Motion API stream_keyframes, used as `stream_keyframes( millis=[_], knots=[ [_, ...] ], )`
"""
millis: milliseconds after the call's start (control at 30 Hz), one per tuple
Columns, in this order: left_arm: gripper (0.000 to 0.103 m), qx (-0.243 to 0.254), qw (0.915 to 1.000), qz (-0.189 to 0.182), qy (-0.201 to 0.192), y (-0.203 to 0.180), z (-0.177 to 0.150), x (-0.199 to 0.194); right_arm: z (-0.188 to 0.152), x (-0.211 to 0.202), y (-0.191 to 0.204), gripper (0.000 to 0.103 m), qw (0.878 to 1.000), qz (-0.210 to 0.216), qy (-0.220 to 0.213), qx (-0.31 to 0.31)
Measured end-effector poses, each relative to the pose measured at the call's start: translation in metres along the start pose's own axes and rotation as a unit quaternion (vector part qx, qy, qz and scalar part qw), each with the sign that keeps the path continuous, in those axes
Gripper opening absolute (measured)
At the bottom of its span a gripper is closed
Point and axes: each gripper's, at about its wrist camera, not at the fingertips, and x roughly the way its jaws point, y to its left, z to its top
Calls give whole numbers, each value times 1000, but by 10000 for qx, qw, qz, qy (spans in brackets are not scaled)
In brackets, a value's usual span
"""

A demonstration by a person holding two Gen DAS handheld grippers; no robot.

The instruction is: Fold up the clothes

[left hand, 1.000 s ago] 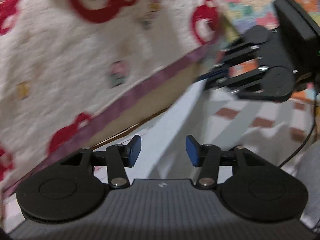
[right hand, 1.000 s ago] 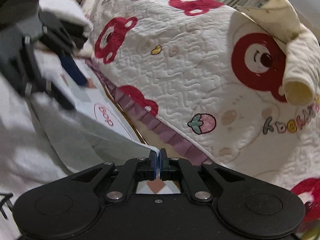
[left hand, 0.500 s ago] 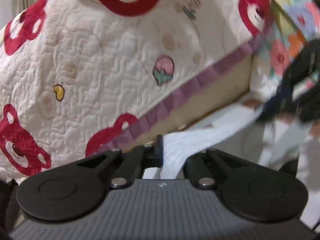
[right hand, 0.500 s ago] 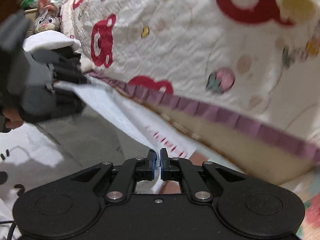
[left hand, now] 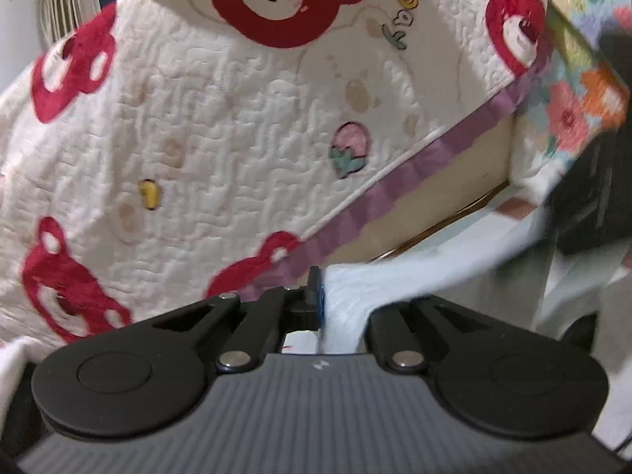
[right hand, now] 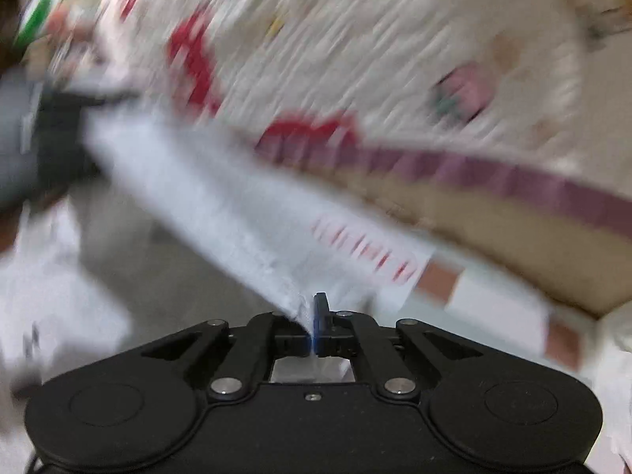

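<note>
A second earlier the left gripper (left hand: 322,300) had stood wide and empty. By this moment it had taken a bunched edge of the white garment (left hand: 414,276). The cloth sat between its pads and draped over the right-hand finger, hiding it. Its jaws were easing open a shade, though from what I could see the fabric was still pinched there. The right gripper (right hand: 314,324) had kept its hold throughout, and its jaws were fully closed on another edge of the same cloth, which rose straight out of the pinch.

So both ends were now in hand, and I judged the garment ready to be lifted, spread or doubled over, where before only one corner had been under control.

The garment hung low in front of the bear-print quilt (left hand: 237,118) draped over the bed, below its purple border (left hand: 434,158). It was pulled into a fairly taut band between the two grippers. Seen from the right gripper, its long axis ran from the near middle away to the far left, where the other gripper showed as a dark blur. Seen from the left gripper, it ran away to the right. Some red print (right hand: 363,245) lay on the slack part, too smeared to read.
</note>
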Motion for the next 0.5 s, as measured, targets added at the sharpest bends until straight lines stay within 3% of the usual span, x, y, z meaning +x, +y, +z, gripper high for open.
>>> stream_keyframes(
  millis=[100,167,367,500],
  knots=[
    [10,122,9995,135,243,5,-18,0,14,-45,-20,0,9935,-304,-800,754],
    [10,153,9985,270,445,9,-32,0,14,-63,-34,0,9854,-364,-1088,1256],
    [8,130,9895,787,1204,40,-81,-3,6,-68,-73,0,9699,-472,-1281,2015],
    [7,169,9792,1191,1636,75,-103,-8,7,-69,-80,0,9691,-582,-1308,2008]
  ],
)
